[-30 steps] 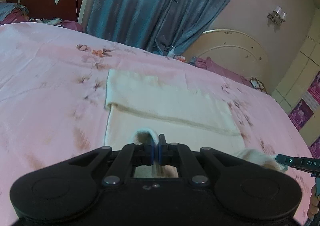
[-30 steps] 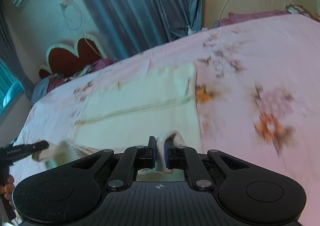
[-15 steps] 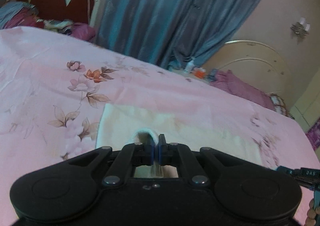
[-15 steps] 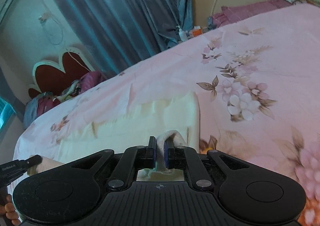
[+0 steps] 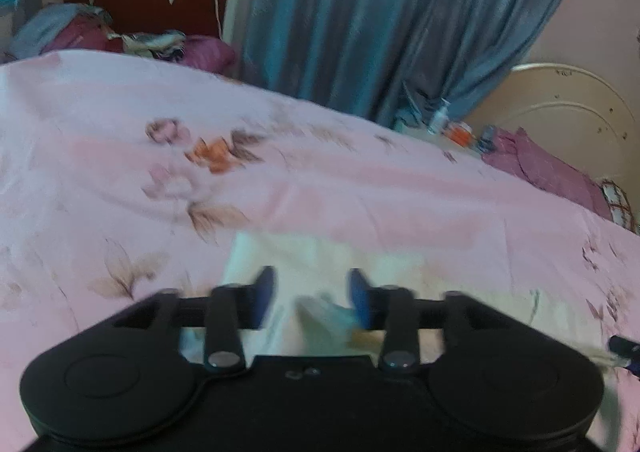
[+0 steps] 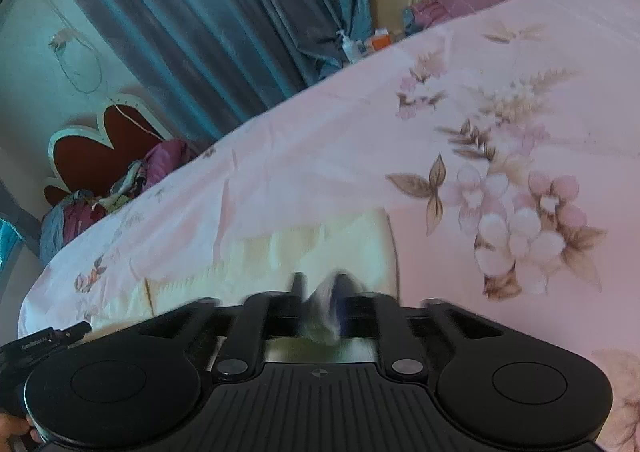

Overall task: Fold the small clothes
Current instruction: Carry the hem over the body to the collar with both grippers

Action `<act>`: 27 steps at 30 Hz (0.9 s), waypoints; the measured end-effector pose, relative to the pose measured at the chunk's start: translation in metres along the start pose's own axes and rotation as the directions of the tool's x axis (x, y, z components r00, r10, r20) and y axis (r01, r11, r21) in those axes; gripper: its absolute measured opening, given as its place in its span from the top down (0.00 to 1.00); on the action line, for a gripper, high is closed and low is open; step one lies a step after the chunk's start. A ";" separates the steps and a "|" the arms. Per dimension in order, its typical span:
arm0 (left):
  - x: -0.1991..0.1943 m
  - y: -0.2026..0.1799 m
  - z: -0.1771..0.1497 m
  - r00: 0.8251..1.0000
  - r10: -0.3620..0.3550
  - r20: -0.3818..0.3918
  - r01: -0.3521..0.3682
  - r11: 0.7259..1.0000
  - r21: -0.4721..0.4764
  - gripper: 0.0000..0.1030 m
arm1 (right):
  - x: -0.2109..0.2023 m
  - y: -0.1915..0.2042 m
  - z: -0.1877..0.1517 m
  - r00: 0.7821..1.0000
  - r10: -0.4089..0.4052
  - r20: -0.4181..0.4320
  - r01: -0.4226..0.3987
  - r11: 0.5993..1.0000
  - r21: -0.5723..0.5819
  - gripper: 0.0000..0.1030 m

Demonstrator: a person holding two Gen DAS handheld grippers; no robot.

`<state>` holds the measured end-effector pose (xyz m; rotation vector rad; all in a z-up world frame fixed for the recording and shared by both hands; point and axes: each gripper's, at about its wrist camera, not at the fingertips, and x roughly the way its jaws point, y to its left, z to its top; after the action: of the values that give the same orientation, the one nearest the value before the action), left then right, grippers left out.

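On the pink flowered bedsheet (image 5: 360, 188), near the cameras, lies the cream garment (image 5: 400, 272), folded flat. Both grippers have just been opening. The left gripper (image 5: 312, 292) has its jaws spread, with a loose fold of the cloth standing between the blue pads (image 5: 358, 294) but not pinched. The right gripper (image 6: 320, 292) is blurred; its jaws look parted, with a bit of the cloth's edge between them. Far off hang blue curtains (image 5: 380, 12), beside a red headboard (image 5: 152, 0).
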<state>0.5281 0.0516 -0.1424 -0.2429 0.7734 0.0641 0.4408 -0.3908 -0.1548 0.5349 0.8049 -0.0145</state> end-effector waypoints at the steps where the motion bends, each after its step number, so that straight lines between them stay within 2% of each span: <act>1: -0.003 0.002 0.002 1.000 0.000 0.010 0.000 1.000 -0.005 0.35 | -0.004 0.001 0.002 0.999 -0.004 0.032 0.005 1.000 -0.016 0.22; 4: -0.013 0.005 0.004 0.999 -0.020 0.031 0.019 0.999 0.033 0.35 | -0.008 0.003 0.007 0.999 0.003 0.054 0.001 0.997 -0.077 0.22; 10: -0.010 0.003 -0.007 0.999 -0.033 -0.011 0.034 0.990 0.138 0.35 | 0.007 0.005 0.000 1.000 0.003 0.012 -0.001 0.983 -0.182 0.22; 13: 0.000 0.001 -0.013 0.999 -0.034 -0.031 0.039 0.986 0.165 0.36 | 0.016 0.005 -0.005 1.000 0.002 -0.017 -0.005 0.980 -0.200 0.37; 18: 0.018 -0.001 -0.014 0.997 -0.057 -0.060 0.066 0.982 0.176 0.42 | 0.025 0.006 -0.013 0.999 -0.025 -0.036 0.015 0.969 -0.247 0.42; 19: 0.023 -0.002 -0.015 0.995 -0.063 -0.073 0.075 0.980 0.182 0.45 | 0.026 0.006 -0.014 0.999 -0.028 -0.042 0.017 0.966 -0.259 0.46; 20: 0.028 -0.002 -0.016 0.994 -0.067 -0.090 0.084 0.978 0.189 0.47 | 0.029 0.007 -0.016 0.998 -0.031 -0.055 0.015 0.963 -0.268 0.57; 21: 0.032 -0.002 -0.018 0.993 -0.072 -0.097 0.090 0.977 0.192 0.49 | 0.031 0.007 -0.017 0.997 -0.032 -0.067 0.013 0.963 -0.268 0.61; 23: 0.032 -0.001 -0.021 0.992 -0.090 -0.090 0.106 0.973 0.203 0.61 | 0.032 0.007 -0.019 0.997 -0.038 -0.065 0.018 0.961 -0.277 0.62; 25: 0.030 -0.001 -0.022 0.992 -0.104 -0.075 0.118 0.969 0.217 0.86 | 0.032 0.008 -0.019 0.997 -0.040 -0.063 0.021 0.958 -0.286 0.81; 26: 0.028 -0.001 -0.021 0.991 -0.114 -0.066 0.126 0.968 0.216 0.93 | 0.031 0.009 -0.019 0.997 -0.037 -0.063 0.017 0.958 -0.286 0.95; 27: 0.026 -0.001 -0.021 0.991 -0.120 -0.058 0.130 0.968 0.213 0.96 | 0.030 0.010 -0.019 0.998 -0.035 -0.056 0.017 0.958 -0.286 0.95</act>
<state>0.5326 0.0445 -0.1745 -0.0858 0.8010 -0.1450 0.4506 -0.3672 -0.1817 0.2519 0.8565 0.0931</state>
